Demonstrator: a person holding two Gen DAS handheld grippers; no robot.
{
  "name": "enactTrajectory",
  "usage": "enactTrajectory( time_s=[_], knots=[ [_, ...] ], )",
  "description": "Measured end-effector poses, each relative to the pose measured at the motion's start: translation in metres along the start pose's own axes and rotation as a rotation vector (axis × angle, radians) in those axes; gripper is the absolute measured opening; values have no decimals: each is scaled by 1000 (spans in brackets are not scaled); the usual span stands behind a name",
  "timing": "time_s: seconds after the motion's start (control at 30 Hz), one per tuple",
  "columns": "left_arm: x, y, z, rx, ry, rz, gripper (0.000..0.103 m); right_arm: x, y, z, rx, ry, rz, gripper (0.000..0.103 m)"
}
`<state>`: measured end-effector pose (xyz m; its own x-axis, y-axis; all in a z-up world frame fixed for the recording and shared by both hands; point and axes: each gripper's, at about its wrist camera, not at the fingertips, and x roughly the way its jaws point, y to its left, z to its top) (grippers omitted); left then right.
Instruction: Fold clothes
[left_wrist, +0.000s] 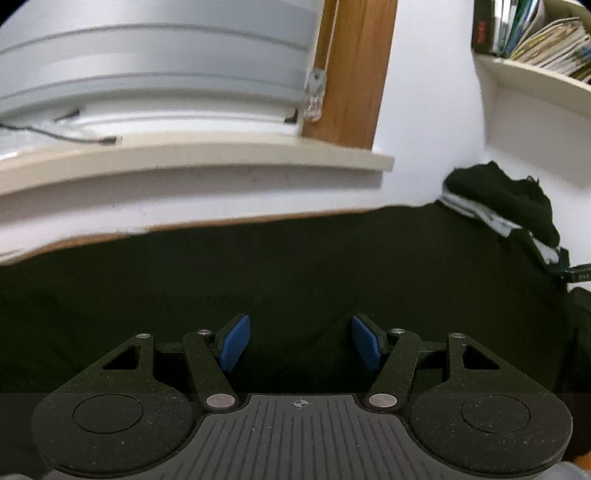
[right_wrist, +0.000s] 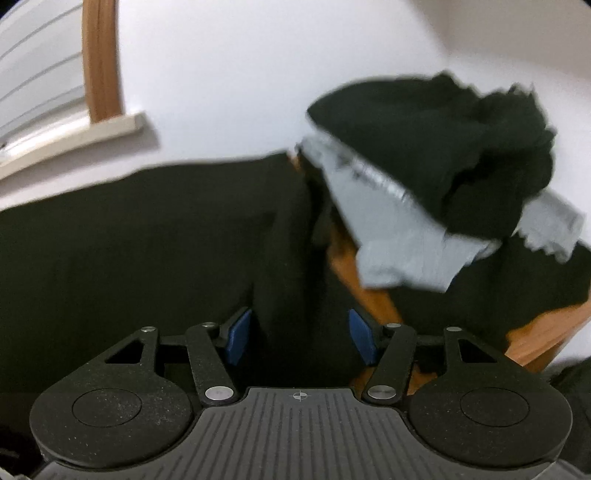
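Observation:
A black garment (left_wrist: 295, 266) lies spread wide across the surface, filling the lower half of the left wrist view. My left gripper (left_wrist: 301, 343) hovers low over it, open, its blue pads (left_wrist: 234, 345) wide apart with nothing pinched. In the right wrist view the same black garment (right_wrist: 129, 240) rises in a raised fold (right_wrist: 303, 295) at its right edge. My right gripper (right_wrist: 301, 334) straddles that fold, with its blue pads (right_wrist: 238, 338) apart on either side. The pads do not visibly squeeze the cloth.
A heap of other clothes sits at the right: a crumpled black piece (right_wrist: 443, 147) on top of a grey garment (right_wrist: 388, 229). The wooden tabletop (right_wrist: 546, 332) shows beneath. A window sill (left_wrist: 184, 162), a wooden window frame (left_wrist: 351, 74) and a bookshelf (left_wrist: 535, 74) line the white wall.

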<state>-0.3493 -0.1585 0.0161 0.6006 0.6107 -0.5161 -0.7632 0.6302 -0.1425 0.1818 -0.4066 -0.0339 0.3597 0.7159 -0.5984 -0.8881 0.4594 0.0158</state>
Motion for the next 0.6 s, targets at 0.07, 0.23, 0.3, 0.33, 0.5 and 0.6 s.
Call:
enactTrajectory(
  time_s=[0.07, 0.23, 0.3, 0.33, 0.5, 0.6],
  knots=[
    [4, 3, -1, -14, 14, -6, 67, -11, -11, -1, 49, -14, -29, 7],
    [6, 7, 0, -33, 22, -19, 71, -52, -30, -4, 132, -117, -160, 12],
    [6, 7, 1, -31, 25, -20, 72, -51, -31, -5, 140, -109, -143, 25],
    [6, 8, 1, -29, 27, -20, 72, -46, -30, -5, 144, -99, -138, 39],
    [7, 7, 2, -20, 38, -10, 74, -25, -34, -12, 222, -57, -82, 44],
    [8, 7, 3, -18, 45, -9, 75, -23, -31, -19, 232, -62, -80, 43]
  ],
)
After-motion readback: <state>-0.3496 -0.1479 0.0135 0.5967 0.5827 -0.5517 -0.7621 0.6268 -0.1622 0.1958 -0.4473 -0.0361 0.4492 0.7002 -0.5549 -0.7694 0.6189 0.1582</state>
